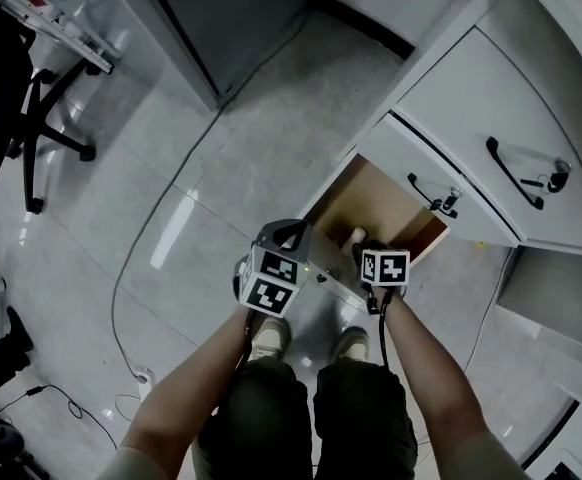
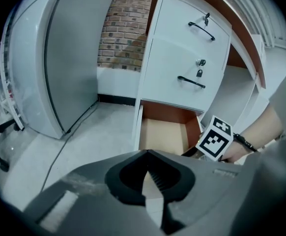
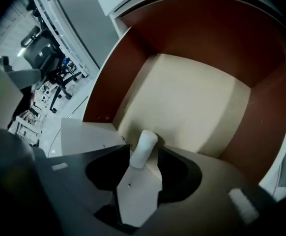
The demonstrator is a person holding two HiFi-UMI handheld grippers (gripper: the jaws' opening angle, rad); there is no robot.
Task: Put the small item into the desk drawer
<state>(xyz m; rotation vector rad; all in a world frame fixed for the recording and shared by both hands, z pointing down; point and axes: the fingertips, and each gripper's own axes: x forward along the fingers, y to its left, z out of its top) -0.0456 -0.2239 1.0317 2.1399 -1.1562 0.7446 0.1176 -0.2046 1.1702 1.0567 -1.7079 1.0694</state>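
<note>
Step in hand, by the look of it: letting the small item (image 3: 144, 149) go inside the open bottom drawer (image 3: 197, 97).

Right tool (image 3: 137, 173) points steeply down into that drawer, just inside its front wall. Its jaws are apart and not squeezing, as far as the right gripper view shows. The item's lower end sits right at the tips & the rest leans out over the drawer's base. So the item is in the drawer, near the front wall. Whether it rests on the base or is just off it can't be told.

To do this well:
- The person should lift the right tool straight up & out, w/ no sideways drag. The item is right at the tips and could get flicked or tipped.
- They should check it lies below the drawer's rim before closing.
- They should push on the middle of the drawer front so it runs in straight.

Left tool (image 2: 146, 156) hangs outside the drawer, just left of its front, over the floor (image 2: 103, 132). Its jaws are closed w/ nothing in them, so it's free for the push.

Containers:
- The open drawer holds only the white item. The rest of its pale base is bare.
- Middle drawer (image 2: 172, 82) & top drawer (image 2: 182, 18), above it, are shut, w/ black handles (image 2: 191, 82). Contents hidden.
</note>
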